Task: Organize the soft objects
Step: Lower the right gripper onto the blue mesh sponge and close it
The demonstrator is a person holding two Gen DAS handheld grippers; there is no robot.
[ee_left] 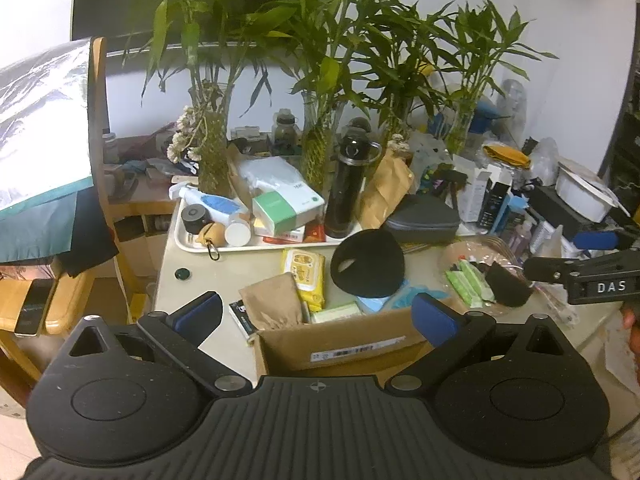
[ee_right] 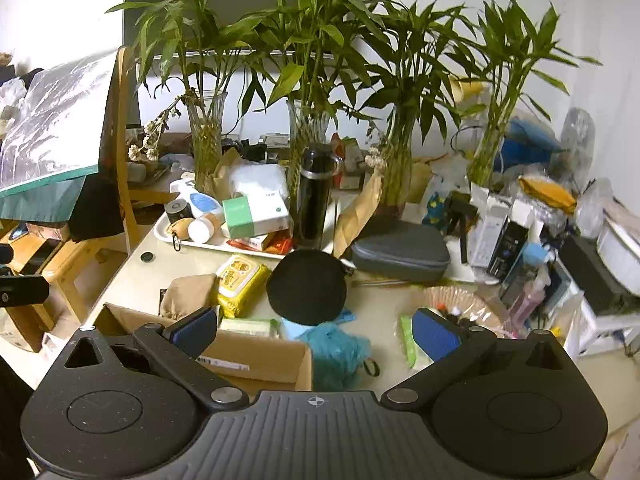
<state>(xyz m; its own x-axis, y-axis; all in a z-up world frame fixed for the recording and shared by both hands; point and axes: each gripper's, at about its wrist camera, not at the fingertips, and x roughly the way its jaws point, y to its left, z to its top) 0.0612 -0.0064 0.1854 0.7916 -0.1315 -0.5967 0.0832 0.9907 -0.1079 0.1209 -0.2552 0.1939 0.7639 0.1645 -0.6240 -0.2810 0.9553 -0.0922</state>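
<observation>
An open cardboard box [ee_left: 340,348] stands at the table's near edge; it also shows in the right wrist view [ee_right: 256,354]. Behind it lie a black round soft piece [ee_left: 368,264] [ee_right: 307,286], a yellow wet-wipe pack [ee_left: 305,274] [ee_right: 240,284], a tan cloth pouch [ee_left: 274,300] [ee_right: 186,292], a pale green tissue pack [ee_right: 248,326] and a teal fluffy thing [ee_right: 338,354]. My left gripper [ee_left: 318,314] is open and empty above the box. My right gripper [ee_right: 314,330] is open and empty over the box's right side; it shows at the right of the left wrist view [ee_left: 576,258].
A white tray [ee_left: 188,242] holds bottles, boxes and a black flask [ee_left: 346,188]. Glass vases of bamboo [ee_right: 316,80] stand behind. A grey zip case [ee_right: 400,258], a clear bag of small packs [ee_left: 476,276] and much clutter fill the right. A wooden chair [ee_left: 52,300] stands left.
</observation>
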